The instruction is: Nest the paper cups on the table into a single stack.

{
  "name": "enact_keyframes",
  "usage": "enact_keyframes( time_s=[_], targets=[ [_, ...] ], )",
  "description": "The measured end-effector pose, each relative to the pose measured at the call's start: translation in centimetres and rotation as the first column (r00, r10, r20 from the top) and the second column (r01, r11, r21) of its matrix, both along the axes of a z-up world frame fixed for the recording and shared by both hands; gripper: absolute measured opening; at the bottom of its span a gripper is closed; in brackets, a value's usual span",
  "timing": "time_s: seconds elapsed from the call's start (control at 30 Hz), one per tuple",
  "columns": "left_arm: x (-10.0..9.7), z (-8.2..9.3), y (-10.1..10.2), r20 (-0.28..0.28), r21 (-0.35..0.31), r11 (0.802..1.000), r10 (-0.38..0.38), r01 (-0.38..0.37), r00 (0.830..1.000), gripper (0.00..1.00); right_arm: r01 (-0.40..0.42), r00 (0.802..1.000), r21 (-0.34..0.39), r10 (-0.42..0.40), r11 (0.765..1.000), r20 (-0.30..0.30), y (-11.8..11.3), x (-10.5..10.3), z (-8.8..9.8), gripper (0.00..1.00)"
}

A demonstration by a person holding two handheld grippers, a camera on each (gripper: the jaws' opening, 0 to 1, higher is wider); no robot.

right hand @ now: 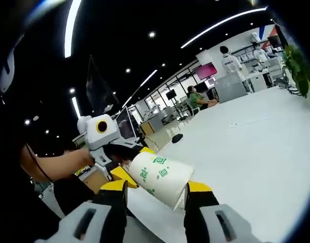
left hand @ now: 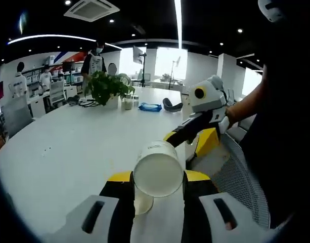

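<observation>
A white paper cup (left hand: 158, 174) with its round base facing the camera sits between the jaws of my left gripper (left hand: 158, 188), which is shut on it. In the right gripper view the same cup (right hand: 160, 176), printed with green marks, lies on its side across the gap of my right gripper (right hand: 156, 195). The left gripper (right hand: 101, 132) holds its narrow end from the left. My right gripper (left hand: 187, 136) reaches in from the right to the cup's far end. Whether its jaws press the cup is hidden.
The long white table (left hand: 74, 147) stretches away. At its far end stand a potted plant (left hand: 108, 87), a blue pack (left hand: 149, 107) and a dark headset (left hand: 171, 105). A mesh chair (left hand: 240, 174) is at the right. People stand at the back of the office.
</observation>
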State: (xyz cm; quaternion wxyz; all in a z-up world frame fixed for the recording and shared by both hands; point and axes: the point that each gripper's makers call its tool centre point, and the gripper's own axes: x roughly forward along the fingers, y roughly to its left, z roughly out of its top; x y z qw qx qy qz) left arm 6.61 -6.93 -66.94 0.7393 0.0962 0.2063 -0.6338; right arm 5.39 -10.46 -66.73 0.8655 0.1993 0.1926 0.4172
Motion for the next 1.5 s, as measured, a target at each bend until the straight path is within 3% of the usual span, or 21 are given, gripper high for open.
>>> enact_keyframes(
  time_s=[0.3,0.57,1.1,1.2,1.23,1.27,1.3,1.4,1.5],
  targets=[
    [-0.6,-1.6,0.3,-0.008,0.041,0.999,-0.015,0.015,1.0,0.35,-0.013,1.0,0.039,0.014,0.999,-0.011,0.3,-0.2,0.8,0.26],
    [-0.8,-2.3,0.4,-0.017,0.057,0.998,-0.021,0.022,1.0,0.34,-0.017,1.0,0.064,0.017,0.998,-0.006,0.7,-0.3,1.8,0.22],
    [-1.1,-3.3,1.0,-0.013,0.09,0.995,-0.034,0.035,0.999,0.33,-0.054,0.998,0.08,0.056,0.995,-0.023,1.0,-0.5,1.9,0.01],
    [-1.0,-3.1,1.2,-0.019,0.08,0.997,-0.022,0.023,1.0,0.3,-0.078,0.996,0.091,0.08,0.993,-0.026,1.4,-0.8,2.2,0.0],
    [-1.0,-3.1,1.3,-0.02,0.078,0.997,-0.019,0.02,1.0,0.22,-0.082,0.996,0.09,0.085,0.993,-0.027,1.5,-0.9,2.2,0.0],
    [-1.1,-3.0,1.3,-0.028,0.072,0.997,-0.023,0.025,0.999,0.06,-0.092,0.995,0.075,0.094,0.993,-0.025,1.7,-1.1,2.1,0.0],
    [-0.9,-2.8,1.3,-0.028,0.057,0.998,-0.013,0.014,1.0,0.04,-0.096,0.995,0.064,0.098,0.993,-0.017,1.8,-1.2,2.0,0.0],
    [-0.4,-2.5,1.2,-0.029,0.03,0.999,0.017,-0.016,0.999,0.26,-0.104,0.994,0.063,0.105,0.993,-0.017,1.9,-1.4,1.9,0.0],
    [-0.4,-2.5,1.3,-0.007,0.043,0.999,0.013,-0.013,1.0,0.24,-0.108,0.994,0.053,0.108,0.993,-0.009,2.0,-1.5,1.9,0.0]
  ],
)
